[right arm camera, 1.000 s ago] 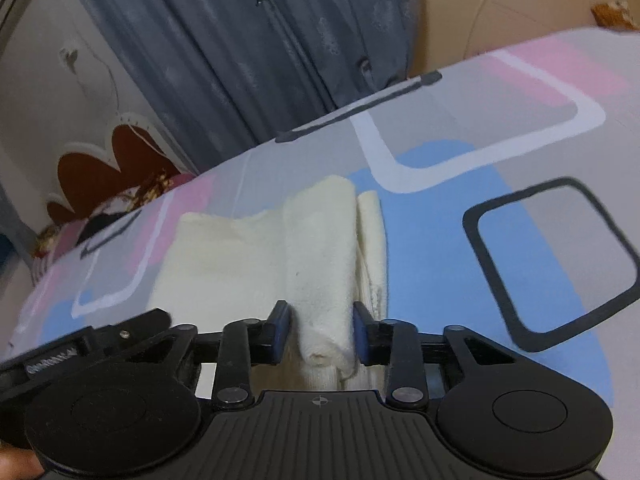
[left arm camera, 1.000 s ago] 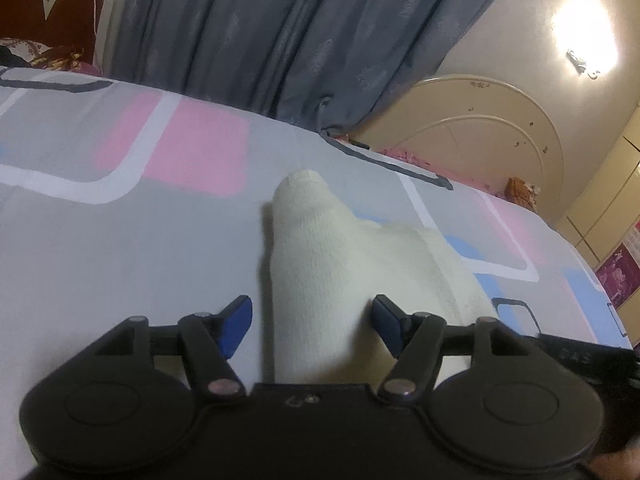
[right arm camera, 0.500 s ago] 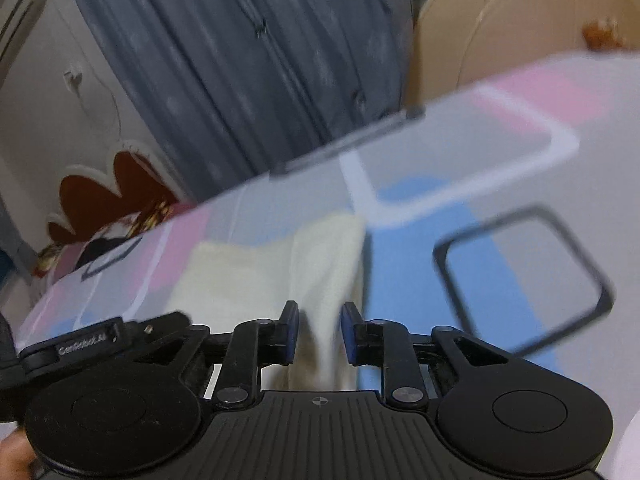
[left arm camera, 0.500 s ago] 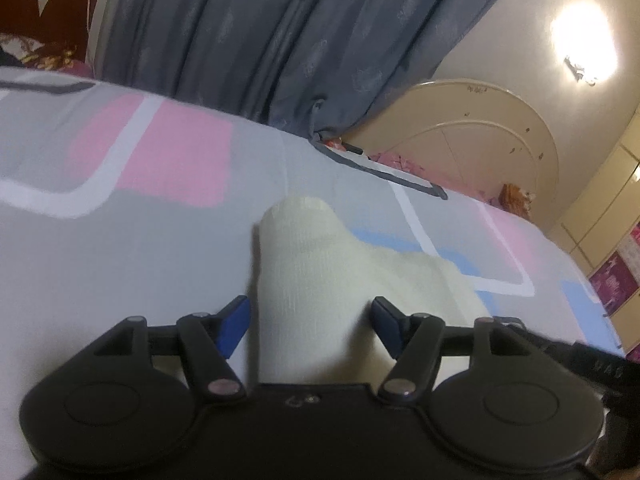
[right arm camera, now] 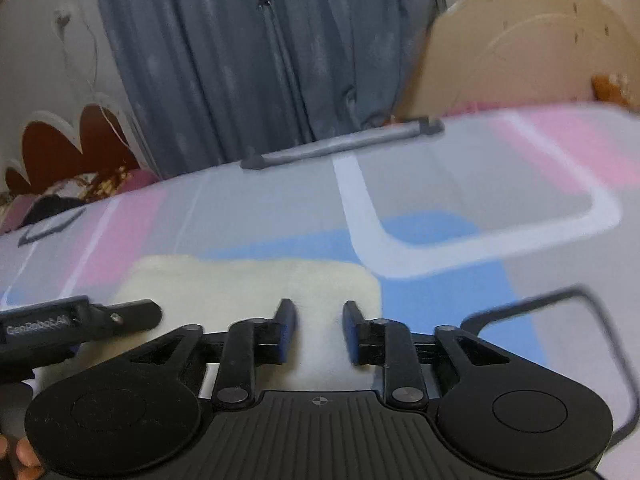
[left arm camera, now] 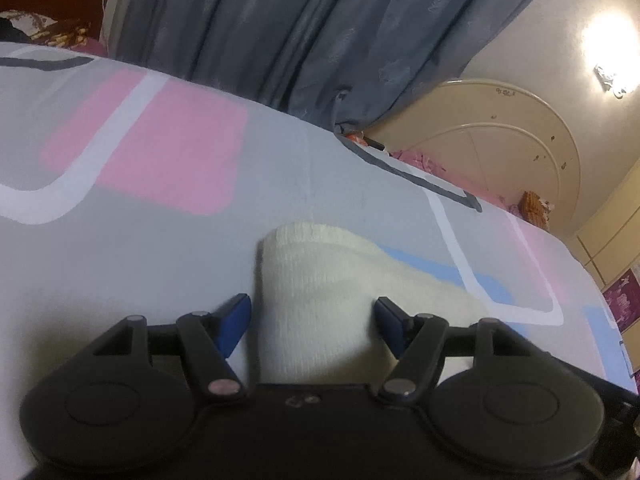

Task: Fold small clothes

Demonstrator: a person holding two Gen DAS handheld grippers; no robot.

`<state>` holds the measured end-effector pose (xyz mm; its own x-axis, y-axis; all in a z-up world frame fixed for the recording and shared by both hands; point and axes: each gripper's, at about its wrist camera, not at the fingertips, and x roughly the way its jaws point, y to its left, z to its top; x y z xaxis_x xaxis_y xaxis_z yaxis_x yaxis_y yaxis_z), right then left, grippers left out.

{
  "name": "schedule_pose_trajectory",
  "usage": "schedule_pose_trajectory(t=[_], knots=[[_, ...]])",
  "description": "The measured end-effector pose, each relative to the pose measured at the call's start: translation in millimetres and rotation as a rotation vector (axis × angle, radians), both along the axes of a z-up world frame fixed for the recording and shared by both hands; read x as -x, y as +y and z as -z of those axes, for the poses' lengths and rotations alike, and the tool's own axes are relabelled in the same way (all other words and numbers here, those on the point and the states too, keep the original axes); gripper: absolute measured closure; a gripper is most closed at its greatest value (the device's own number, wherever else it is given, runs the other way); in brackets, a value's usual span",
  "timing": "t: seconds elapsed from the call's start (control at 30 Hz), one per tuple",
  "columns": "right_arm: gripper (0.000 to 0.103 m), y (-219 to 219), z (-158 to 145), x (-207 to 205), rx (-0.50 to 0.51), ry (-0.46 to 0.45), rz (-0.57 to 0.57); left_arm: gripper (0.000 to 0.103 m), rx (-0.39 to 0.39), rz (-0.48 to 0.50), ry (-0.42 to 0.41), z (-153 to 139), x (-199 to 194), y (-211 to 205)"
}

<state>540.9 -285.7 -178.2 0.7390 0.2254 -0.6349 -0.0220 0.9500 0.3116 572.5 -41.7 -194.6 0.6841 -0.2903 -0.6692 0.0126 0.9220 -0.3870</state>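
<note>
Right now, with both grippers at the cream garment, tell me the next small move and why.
Probably draw the right gripper back clear of the cream garment. Its jaws have just been opening, and the cloth now lies flat on the bedsheet between pads that no longer press it. The left gripper also stands open astride the folded end, so this fold looks laid down.

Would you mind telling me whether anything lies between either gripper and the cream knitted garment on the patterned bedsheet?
Nothing visible does. The cream knitted garment lies directly between the open fingers of the left gripper, and the right gripper, whose jaws have just been opening, has it between its fingers too, on the patterned bedsheet.
</note>
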Motion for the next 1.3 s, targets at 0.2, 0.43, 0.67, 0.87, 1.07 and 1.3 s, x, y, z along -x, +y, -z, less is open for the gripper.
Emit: schedule_pose_trajectory(t=[0.2,0.43,0.67,0.87,1.07,1.3], knots=[[0.070,3,-8,7,0.019,0.005,-0.021,0.037,-0.014,-0.008,-0.014,-10,13,-3],[0.070,-2,-28,21,-0.035,-0.021,-0.017,0.037,-0.057,0.044,-0.040,-24,39,-8],[0.070,5,-38,49,-0.023,-0.039,-0.040,0.036,-0.085,0.089,-0.044,-29,64,-14],[0.070,19,-19,56,0.089,-0.018,-0.077,0.030,-0.070,0.080,0.000,-10,66,-12],[0.070,20,-17,51,0.101,-0.007,-0.072,0.029,-0.105,0.086,0.004,-12,65,-16],[0.070,17,-36,76,0.068,-0.027,-0.066,0.032,-0.098,0.088,-0.017,-27,86,-11]])
